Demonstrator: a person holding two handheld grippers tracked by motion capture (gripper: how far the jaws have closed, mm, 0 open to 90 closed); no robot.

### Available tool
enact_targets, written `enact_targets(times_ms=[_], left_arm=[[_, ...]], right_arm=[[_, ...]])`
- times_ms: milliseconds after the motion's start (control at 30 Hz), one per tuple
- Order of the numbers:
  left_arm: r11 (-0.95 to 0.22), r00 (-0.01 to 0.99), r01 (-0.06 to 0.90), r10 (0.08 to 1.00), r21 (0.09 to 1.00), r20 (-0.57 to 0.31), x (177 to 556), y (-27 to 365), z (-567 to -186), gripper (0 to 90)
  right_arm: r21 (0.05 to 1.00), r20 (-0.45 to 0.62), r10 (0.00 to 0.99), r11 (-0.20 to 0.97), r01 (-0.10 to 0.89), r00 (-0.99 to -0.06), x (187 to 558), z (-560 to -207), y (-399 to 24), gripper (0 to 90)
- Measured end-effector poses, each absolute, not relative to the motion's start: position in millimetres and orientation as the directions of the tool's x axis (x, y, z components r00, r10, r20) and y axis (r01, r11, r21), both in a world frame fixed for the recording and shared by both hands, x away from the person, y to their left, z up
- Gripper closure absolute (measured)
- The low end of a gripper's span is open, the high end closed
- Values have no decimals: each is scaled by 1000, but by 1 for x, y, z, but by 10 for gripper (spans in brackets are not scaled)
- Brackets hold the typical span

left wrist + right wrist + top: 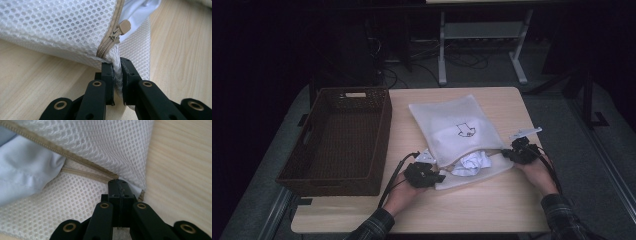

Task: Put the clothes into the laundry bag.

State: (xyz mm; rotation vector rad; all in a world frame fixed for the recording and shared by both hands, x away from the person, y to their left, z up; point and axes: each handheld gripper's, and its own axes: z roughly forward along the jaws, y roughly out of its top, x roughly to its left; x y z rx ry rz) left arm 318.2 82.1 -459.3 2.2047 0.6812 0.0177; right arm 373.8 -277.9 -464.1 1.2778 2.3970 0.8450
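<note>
While both tongs pinch the white mesh zip-up laundry bag at opposite ends of its open mouth, the step in hand is probably spreading that mouth. The left gripper clamps mesh just below the tan zipper slider. The right gripper is closed on the far corner. A crumpled white garment lies between them. Next, likely closing: keep the zipper taut.

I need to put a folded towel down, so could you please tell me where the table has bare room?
Bare table runs along the near edge, between the two forearms and below the mesh bag. A narrow strip lies between bag and basket; the basket's inside looks empty too. It is crowded at the bag's open mouth, where the left gripper and right gripper pinch its corners.
</note>
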Motion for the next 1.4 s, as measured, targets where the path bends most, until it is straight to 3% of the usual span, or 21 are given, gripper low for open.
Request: enact_targets(times_ms=[200,333,467,567,667,767,867,1133,1400], left_arm=[[-520,851,469,483,714,-206,320,81,-461,822],[-517,850,469,485,716,-206,320,82,-460,821],[-518,851,468,484,716,-205,321,83,-460,821],[-515,850,469,485,717,-208,321,83,-460,821],[-517,851,467,484,717,-205,321,83,-460,820],[-520,852,465,483,717,-203,321,83,-460,820],[-521,852,463,483,717,-200,321,83,-460,820],[-520,854,458,484,721,-194,320,82,-459,821],[-511,853,457,485,729,-195,320,82,-457,832]], right_arm=[[628,8,832,428,650,-555,387,-464,-274,890],[638,47,832,400,658,-552,376,-453,-281,768],[675,78,810,386,629,-581,348,-433,-280,536],[732,145,787,323,600,-600,332,-422,-276,413],[745,166,739,340,574,-653,317,-419,-258,352],[740,143,705,390,548,-694,307,-423,-238,363],[718,133,682,433,544,-719,302,-432,-217,450],[723,101,685,448,526,-722,300,-439,-197,856],[782,64,681,420,461,-730,305,-422,-194,895]])
